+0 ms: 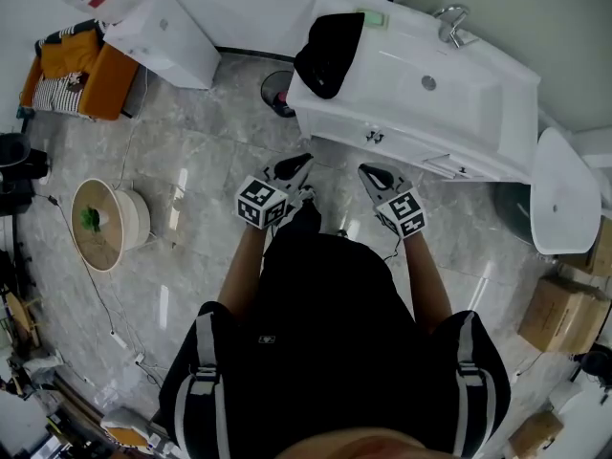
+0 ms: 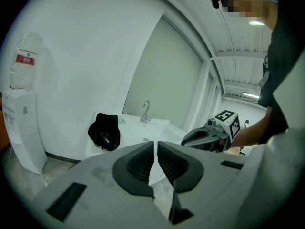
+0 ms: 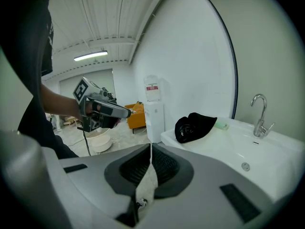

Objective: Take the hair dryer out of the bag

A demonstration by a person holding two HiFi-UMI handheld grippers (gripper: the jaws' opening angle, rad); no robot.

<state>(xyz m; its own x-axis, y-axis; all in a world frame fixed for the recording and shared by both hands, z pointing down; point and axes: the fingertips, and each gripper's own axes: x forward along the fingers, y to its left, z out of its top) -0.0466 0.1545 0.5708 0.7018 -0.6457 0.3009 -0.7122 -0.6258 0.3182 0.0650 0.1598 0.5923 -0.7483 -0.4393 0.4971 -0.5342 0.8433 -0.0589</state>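
A black soft bag point(image 1: 328, 54) lies slumped on the left end of the white washbasin counter point(image 1: 459, 113), part of it hanging over the edge. It also shows in the left gripper view as the bag point(image 2: 105, 131) and in the right gripper view as the bag point(image 3: 194, 127), where a dark round shape sits in its mouth. No hair dryer can be made out clearly. My left gripper point(image 1: 292, 170) and right gripper point(image 1: 375, 175) are held side by side in front of the counter, short of the bag. The jaws of the left gripper point(image 2: 155, 149) and the right gripper point(image 3: 151, 151) are both shut and hold nothing.
A chrome tap point(image 1: 451, 22) stands at the basin's back. A dark bin point(image 1: 277, 92) sits on the floor below the bag. A water dispenser point(image 1: 163, 36) and an orange chair point(image 1: 81, 75) are at the far left, a round white appliance point(image 1: 105, 223) on the left floor, and cardboard boxes point(image 1: 564, 314) at the right.
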